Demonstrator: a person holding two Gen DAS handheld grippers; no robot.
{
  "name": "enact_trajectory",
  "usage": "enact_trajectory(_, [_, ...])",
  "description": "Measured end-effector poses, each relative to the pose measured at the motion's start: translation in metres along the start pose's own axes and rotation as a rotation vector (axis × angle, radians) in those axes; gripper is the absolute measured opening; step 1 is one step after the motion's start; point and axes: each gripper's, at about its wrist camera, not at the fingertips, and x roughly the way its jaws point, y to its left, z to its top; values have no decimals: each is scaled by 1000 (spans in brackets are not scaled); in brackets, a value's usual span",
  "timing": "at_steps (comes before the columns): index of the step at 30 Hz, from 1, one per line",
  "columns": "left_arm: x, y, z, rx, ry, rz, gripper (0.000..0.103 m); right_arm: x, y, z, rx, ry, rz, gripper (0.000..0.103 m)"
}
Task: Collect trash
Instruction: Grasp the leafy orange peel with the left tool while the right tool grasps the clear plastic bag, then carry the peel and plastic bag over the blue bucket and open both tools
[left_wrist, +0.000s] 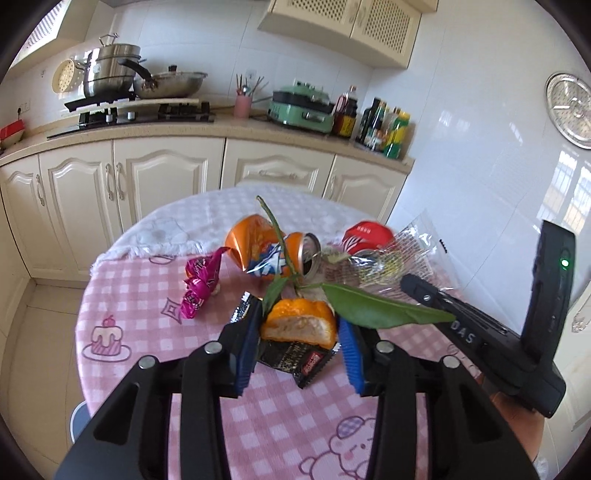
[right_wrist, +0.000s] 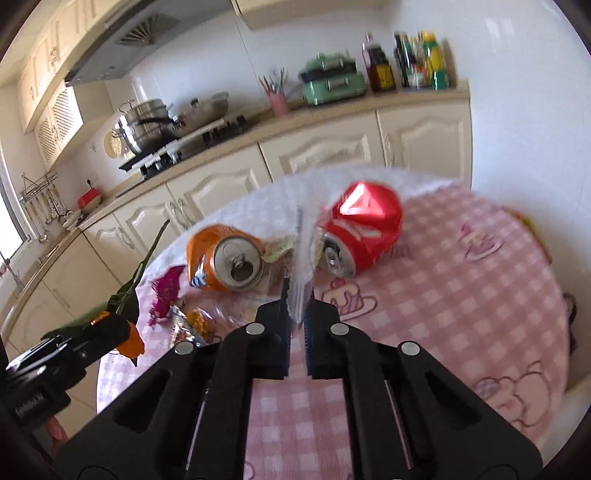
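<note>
My left gripper (left_wrist: 300, 325) is shut on an orange peel (left_wrist: 301, 323) with a stem and green leaves (left_wrist: 373, 312), held above the pink checked table (left_wrist: 280, 424). It also shows at the left of the right wrist view (right_wrist: 110, 328). My right gripper (right_wrist: 296, 314) is shut on the edge of a clear plastic bag (right_wrist: 303, 258), also seen in the left wrist view (left_wrist: 399, 258). A crushed orange can (left_wrist: 266, 249) (right_wrist: 225, 258), a crushed red can (left_wrist: 365, 236) (right_wrist: 364, 229), a purple wrapper (left_wrist: 201, 284) (right_wrist: 164, 291) and a black wrapper (left_wrist: 295, 360) lie on the table.
A crumpled snack wrapper (right_wrist: 192, 325) lies near the table's left edge. Cream cabinets (left_wrist: 166, 177) and a counter with pots (left_wrist: 110, 70), a green cooker (left_wrist: 303, 107) and bottles (left_wrist: 384, 129) stand behind the table. A white tiled wall (left_wrist: 480, 166) is to the right.
</note>
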Motion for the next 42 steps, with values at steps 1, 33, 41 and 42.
enact_trajectory(1, [-5, 0, 0, 0, -8, 0, 39, -10, 4, 1, -14, -26, -6, 5])
enact_trajectory(33, [-167, 185, -88, -289, -149, 264, 39, -31, 274, -89, -409, 27, 419, 4])
enact_trajectory(41, [-132, 277, -152, -442, -6, 366, 39, 48, 325, -167, -501, 242, 435, 4])
enact_trajectory(42, [-125, 286, -159, -457, 13, 373, 39, 61, 329, -179, -508, 273, 429, 4])
